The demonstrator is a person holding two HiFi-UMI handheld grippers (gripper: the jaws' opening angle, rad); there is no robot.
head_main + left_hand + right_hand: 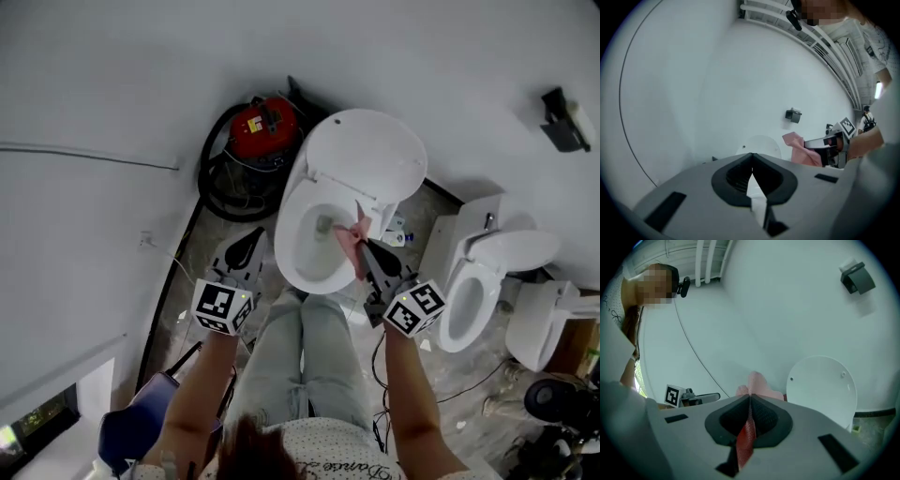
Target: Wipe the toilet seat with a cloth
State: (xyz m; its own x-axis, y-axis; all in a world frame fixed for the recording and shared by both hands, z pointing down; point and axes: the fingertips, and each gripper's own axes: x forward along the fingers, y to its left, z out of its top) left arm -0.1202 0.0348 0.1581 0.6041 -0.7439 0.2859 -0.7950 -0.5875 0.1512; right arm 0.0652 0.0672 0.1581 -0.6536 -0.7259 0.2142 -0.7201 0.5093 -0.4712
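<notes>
Here the right tongs [367, 251] pinch the cloth [351, 236] over the seat's [292, 234] right rim, with the ring curving away leftward. The left tongs [246, 246], closed on nothing, hang outside its left rim.

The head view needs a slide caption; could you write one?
Right gripper holds pink cloth over toilet seat; left gripper shut, empty.

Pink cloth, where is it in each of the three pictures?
Head view: the pink cloth is in the middle, over the right rim of the white toilet bowl, held by the right gripper.
Left gripper view: the pink cloth is right of centre, held by the right gripper.
Right gripper view: the pink cloth is at bottom middle, pinched between the jaws.
Shared landmark: the raised white toilet lid.
</notes>
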